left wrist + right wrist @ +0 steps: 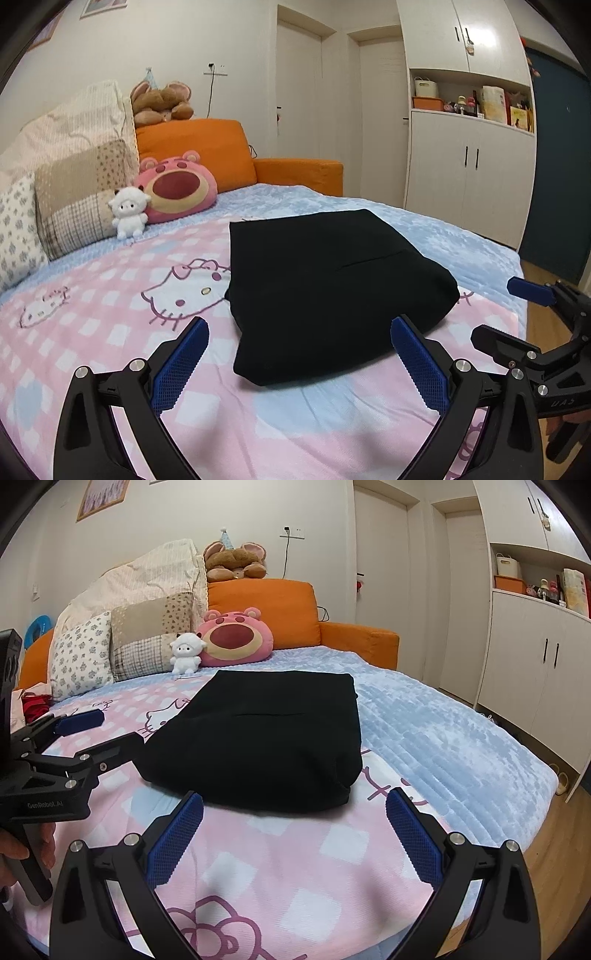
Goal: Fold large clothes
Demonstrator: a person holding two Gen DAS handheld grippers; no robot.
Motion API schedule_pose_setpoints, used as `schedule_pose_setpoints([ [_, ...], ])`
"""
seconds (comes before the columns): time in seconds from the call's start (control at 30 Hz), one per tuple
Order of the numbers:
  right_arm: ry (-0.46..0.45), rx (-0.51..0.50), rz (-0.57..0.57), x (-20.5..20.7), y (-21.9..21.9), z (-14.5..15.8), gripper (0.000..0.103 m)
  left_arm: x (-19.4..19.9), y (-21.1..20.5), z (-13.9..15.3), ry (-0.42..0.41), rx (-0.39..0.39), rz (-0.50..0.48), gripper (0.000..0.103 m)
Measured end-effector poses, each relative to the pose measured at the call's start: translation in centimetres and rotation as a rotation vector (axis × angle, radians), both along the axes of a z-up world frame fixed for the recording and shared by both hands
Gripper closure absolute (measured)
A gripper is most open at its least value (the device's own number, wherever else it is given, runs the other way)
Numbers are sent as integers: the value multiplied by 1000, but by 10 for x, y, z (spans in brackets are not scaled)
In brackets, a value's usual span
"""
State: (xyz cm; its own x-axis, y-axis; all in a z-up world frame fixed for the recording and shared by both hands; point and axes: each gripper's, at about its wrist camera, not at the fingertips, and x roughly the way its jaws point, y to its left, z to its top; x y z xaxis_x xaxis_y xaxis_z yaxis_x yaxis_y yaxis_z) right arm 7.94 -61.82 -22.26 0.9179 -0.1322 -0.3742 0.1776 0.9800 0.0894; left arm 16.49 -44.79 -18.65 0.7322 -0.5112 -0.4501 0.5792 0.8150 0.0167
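Ahead of both sets of fingers, on the bed (110,332), the black garment (325,288) lies as a compact folded bundle, so folding looks nearly or wholly done. The left gripper (299,365) and right gripper (295,838) hang spread, empty, just short of its near edge.

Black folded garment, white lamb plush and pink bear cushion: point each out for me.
Black folded garment (332,280): left wrist view, middle of its top.
White lamb plush (186,653): right wrist view, its body.
Pink bear cushion (236,638): right wrist view, its muzzle.
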Motion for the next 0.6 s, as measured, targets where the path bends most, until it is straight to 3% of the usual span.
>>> schedule_pose_setpoints([
  [0.23,-5,9,-7,2,-2,-1,5,-4,-3,-5,-35,22,27,3],
  [0.43,-2,18,-5,4,-4,-2,5,5,2,-10,48,-20,24,3],
  [0.6,4,10,-2,2,-5,-5,5,7,3,-12,52,-22,40,3],
])
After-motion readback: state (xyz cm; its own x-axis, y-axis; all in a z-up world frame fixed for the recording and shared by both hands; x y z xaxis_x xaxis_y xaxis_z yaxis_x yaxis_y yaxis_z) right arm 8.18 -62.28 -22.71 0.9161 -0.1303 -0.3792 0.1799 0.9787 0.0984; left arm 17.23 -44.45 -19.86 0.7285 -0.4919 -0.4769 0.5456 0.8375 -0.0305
